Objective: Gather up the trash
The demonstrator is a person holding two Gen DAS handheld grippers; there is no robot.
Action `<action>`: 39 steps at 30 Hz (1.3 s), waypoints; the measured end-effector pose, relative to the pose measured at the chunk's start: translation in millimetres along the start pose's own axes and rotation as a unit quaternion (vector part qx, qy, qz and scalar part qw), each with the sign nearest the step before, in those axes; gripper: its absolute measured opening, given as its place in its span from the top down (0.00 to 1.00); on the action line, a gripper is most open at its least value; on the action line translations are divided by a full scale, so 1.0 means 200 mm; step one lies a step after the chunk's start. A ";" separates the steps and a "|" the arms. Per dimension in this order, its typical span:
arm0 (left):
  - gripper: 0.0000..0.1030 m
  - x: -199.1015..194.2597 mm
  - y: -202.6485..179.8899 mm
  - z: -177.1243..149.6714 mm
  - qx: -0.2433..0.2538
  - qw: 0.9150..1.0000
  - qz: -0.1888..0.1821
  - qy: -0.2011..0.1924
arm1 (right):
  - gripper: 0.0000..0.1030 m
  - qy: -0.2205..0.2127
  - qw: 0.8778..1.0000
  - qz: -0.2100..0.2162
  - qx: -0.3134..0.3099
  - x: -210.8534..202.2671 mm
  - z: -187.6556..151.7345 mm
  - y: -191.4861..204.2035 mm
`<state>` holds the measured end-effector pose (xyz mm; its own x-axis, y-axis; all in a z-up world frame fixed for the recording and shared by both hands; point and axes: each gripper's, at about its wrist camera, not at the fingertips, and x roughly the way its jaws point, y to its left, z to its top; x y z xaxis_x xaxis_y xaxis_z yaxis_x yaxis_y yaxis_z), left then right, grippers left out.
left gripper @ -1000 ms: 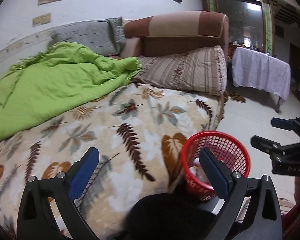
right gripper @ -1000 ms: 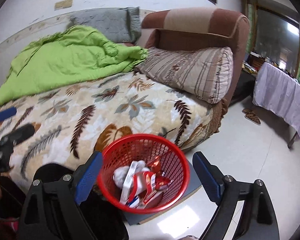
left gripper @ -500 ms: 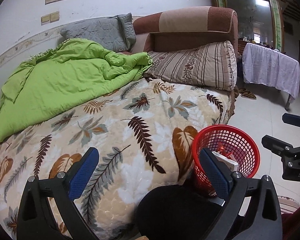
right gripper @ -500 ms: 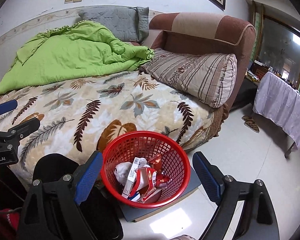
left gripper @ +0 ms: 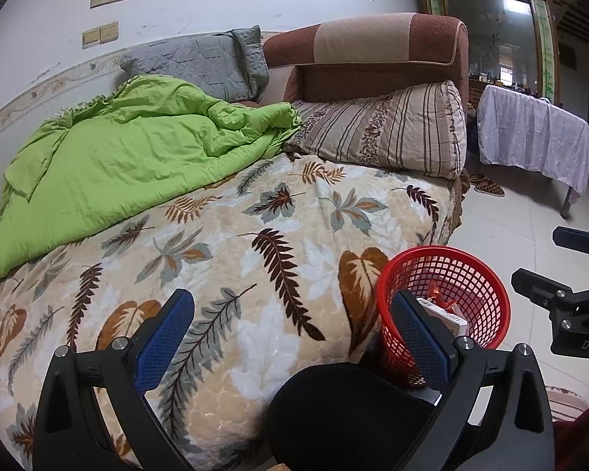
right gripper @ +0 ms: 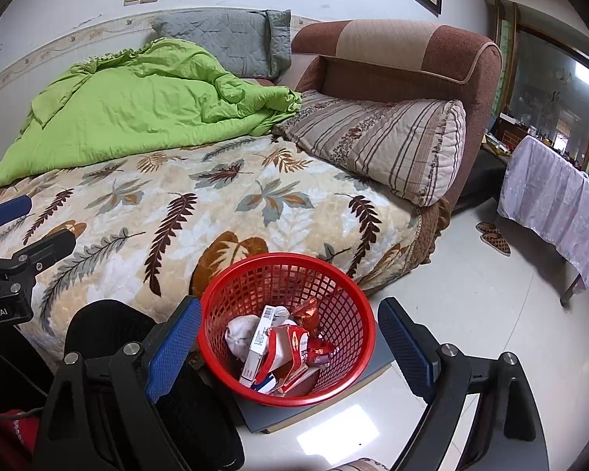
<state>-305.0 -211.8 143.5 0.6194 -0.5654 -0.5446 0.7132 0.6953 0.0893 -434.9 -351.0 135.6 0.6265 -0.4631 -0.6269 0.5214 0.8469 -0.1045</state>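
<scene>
Trash lies in the red mesh basket just ahead of the right hand-held gripper, whose blue-padded jaws stand wide apart with nothing between them; that view looks down into the basket and shows a white box, red-and-white wrappers and a crumpled white wad, with the basket standing on a grey board on the pale floor tiles. The left hand-held gripper is likewise spread wide and empty, over the leaf-patterned blanket on the bed; its view shows only the basket's side and the top of the white box. Beyond lie a green quilt, a striped pillow and a grey pillow. Farther right stands a surface under a pale cloth.
</scene>
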 end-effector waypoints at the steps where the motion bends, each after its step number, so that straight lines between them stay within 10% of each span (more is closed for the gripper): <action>1: 0.03 0.00 0.00 0.00 0.002 1.000 0.002 -0.001 | 0.09 0.001 1.000 0.000 0.001 0.00 0.00 0.00; 39: 0.03 0.00 -0.02 -0.02 0.001 1.000 0.013 0.004 | 0.09 0.010 1.000 0.003 0.003 0.03 -0.01 -0.01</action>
<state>-308.8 -212.2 139.3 0.6356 -0.5432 -0.5485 0.6969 0.7094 0.1050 -433.2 -354.6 129.9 0.6177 -0.4533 -0.6426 0.5216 0.8477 -0.0966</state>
